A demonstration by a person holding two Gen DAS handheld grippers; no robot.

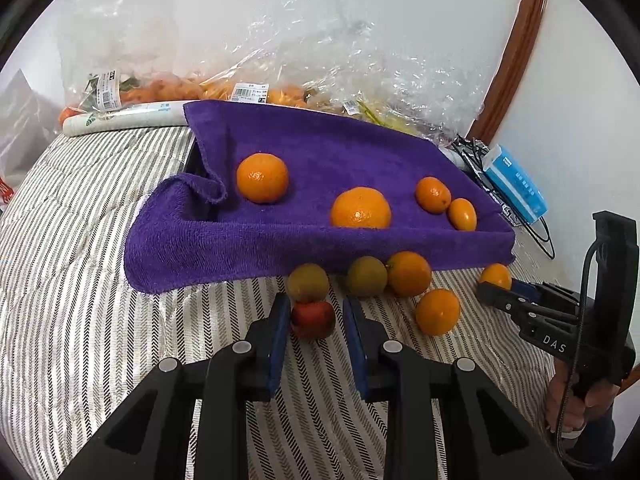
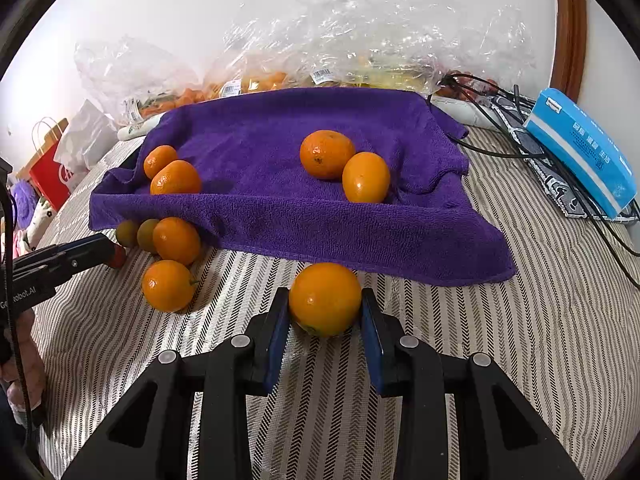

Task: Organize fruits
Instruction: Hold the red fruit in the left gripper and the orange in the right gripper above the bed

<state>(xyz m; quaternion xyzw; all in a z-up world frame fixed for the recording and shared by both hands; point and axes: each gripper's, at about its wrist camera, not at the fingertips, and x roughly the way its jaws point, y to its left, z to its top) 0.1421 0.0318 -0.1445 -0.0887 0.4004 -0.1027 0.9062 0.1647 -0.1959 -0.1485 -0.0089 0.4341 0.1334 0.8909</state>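
My left gripper (image 1: pixel 315 308) is shut on a small red fruit (image 1: pixel 313 320) that rests on the striped bedding (image 1: pixel 100 280). My right gripper (image 2: pixel 324 298) is shut on an orange (image 2: pixel 325 300), also low over the bedding. Each gripper shows in the other's view: the right gripper (image 1: pixel 498 286) at the far right, the left gripper (image 2: pixel 107 246) at the far left. A purple towel (image 1: pixel 320 152) draped over a shallow box holds several oranges (image 2: pixel 326 154). Two greenish fruits (image 1: pixel 308 282) and two loose oranges (image 1: pixel 437 311) lie in front of the towel, between the grippers.
Clear plastic bags of produce (image 1: pixel 280 92) are heaped along the wall behind the towel. A blue tissue pack (image 2: pixel 580 152) and black cables (image 2: pixel 500 120) lie at the right. A red paper bag (image 2: pixel 50 176) stands at the far left. A hand (image 1: pixel 576 404) grips the right handle.
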